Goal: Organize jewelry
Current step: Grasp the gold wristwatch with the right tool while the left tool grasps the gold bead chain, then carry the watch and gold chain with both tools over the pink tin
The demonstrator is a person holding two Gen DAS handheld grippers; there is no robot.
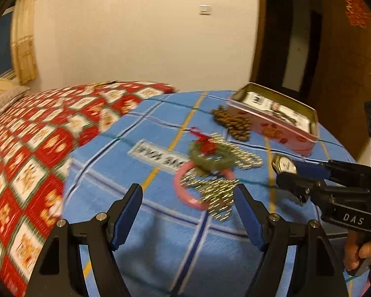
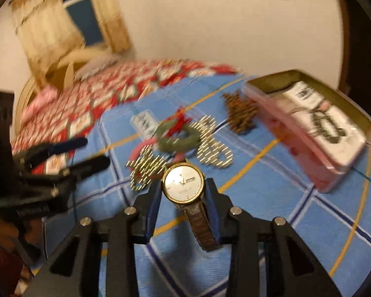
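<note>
A gold watch (image 2: 183,185) with a white dial and brown leather strap sits between my right gripper's (image 2: 183,193) blue pads, which press on its case. In the left wrist view that same right gripper (image 1: 288,172) holds the watch (image 1: 284,164) at the right. My left gripper (image 1: 188,190) is open and empty, hovering just short of a pile of jewelry: a green bangle (image 1: 210,158) with a red cord, a pink bangle (image 1: 185,193) and gold chains (image 1: 217,193). Brown beads (image 1: 235,123) lie beside an open pink tin (image 1: 284,133).
Everything lies on a blue plaid cloth (image 1: 160,235) over a bed; a red checkered spread (image 1: 24,160) covers the left part. The tin (image 2: 309,153) holds a white card and a dark bracelet. A person's hand (image 1: 363,252) grips the right tool. A wall stands behind.
</note>
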